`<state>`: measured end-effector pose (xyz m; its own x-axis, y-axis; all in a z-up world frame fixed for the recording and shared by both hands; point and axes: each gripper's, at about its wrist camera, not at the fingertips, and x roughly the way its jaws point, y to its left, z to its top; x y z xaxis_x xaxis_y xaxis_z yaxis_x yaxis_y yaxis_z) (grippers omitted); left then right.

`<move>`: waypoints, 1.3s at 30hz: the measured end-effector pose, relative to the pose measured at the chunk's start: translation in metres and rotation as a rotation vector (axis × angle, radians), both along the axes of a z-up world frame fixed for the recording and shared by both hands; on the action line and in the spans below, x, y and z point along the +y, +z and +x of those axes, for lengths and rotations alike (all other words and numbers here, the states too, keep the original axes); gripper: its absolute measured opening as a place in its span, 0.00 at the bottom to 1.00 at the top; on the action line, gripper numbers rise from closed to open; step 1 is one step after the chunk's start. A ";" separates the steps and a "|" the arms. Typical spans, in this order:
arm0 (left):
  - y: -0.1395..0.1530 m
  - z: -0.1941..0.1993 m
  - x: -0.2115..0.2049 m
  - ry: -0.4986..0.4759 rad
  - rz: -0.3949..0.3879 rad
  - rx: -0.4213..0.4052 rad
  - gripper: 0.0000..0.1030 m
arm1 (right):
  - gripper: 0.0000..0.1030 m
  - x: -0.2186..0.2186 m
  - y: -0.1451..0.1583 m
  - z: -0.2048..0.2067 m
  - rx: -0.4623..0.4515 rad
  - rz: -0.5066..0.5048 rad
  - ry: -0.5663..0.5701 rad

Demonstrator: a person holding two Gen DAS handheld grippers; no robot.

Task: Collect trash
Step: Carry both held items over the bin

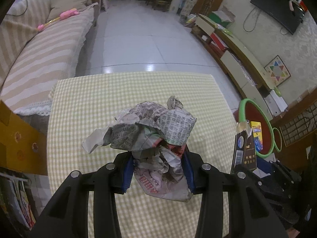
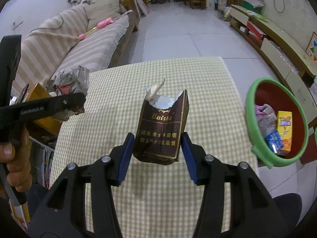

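My left gripper (image 1: 157,170) is shut on a crumpled newspaper ball (image 1: 150,130) and holds it above the yellow checked table (image 1: 79,103). My right gripper (image 2: 157,154) is shut on a torn dark brown cigarette pack (image 2: 160,130), held above the table (image 2: 208,99). The pack also shows at the right of the left wrist view (image 1: 243,148). The newspaper ball and left gripper show at the left of the right wrist view (image 2: 69,87). A red bin with a green rim (image 2: 255,103) stands right of the table and holds a yellow carton and other trash.
A striped sofa (image 1: 39,59) with a pink toy lies to the left. A low TV cabinet (image 1: 233,47) runs along the right wall. White tiled floor (image 1: 138,39) stretches beyond the table. A cardboard box (image 1: 17,138) sits at the table's left.
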<state>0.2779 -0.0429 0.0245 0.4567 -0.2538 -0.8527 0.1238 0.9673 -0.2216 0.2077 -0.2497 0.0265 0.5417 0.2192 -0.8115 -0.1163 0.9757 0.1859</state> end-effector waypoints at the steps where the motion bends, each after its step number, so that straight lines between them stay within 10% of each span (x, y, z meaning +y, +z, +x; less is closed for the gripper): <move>1: 0.001 -0.001 -0.005 -0.004 0.000 -0.002 0.39 | 0.46 -0.006 0.002 0.000 -0.005 -0.001 -0.006; 39: 0.034 0.037 -0.273 -0.340 -0.043 -0.013 0.39 | 0.46 -0.248 0.019 0.034 -0.051 -0.004 -0.316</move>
